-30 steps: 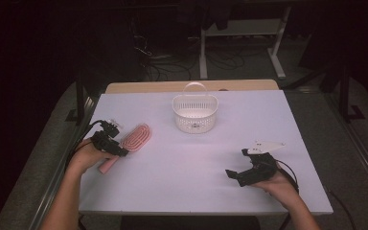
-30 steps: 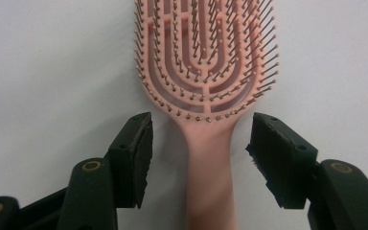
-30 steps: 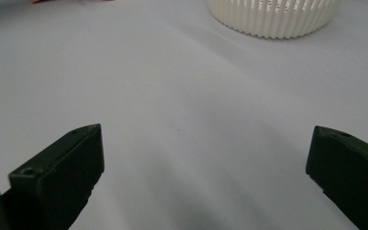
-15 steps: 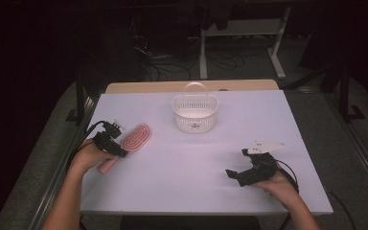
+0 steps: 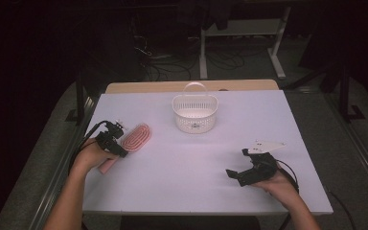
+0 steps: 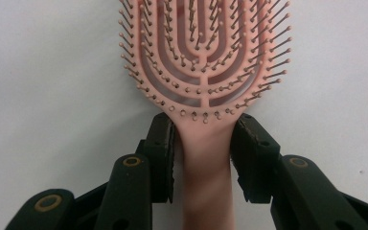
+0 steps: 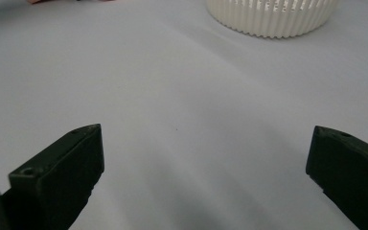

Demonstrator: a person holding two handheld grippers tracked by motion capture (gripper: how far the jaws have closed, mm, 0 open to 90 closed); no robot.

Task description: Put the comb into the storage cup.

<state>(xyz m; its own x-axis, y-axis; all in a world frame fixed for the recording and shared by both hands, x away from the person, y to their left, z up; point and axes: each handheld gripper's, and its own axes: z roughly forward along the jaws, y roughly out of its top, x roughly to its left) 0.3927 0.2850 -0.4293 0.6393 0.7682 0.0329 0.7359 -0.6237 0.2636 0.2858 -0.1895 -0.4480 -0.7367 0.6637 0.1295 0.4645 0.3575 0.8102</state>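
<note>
Pink hairbrush (image 5: 133, 139): flat on the white table (image 5: 182, 191), bristles up, well to the near-left of the white basket (image 5: 195, 113) and close to the table's left edge; head angled toward the basket, handle toward the near-left.

Left gripper (image 6: 203, 139): jaws either side of the brush neck just below the bristle head, pads (image 6: 162, 143) close against the handle with a thin gap visible on the one side; whether clamped tight or merely flanking, cannot tell. Seen from above at (image 5: 117, 143), over the handle.

Right gripper (image 5: 235, 165): well to the near-right of the basket, jaws spread wide apart with nothing between; in its own view (image 7: 203, 153), bare tabletop between the jaws and the basket's ribbed wall (image 7: 273, 19) beyond.

Open room: broad bare tabletop between brush and right gripper, and from basket to the near edge. Basket near the far edge, handle upright.
</note>
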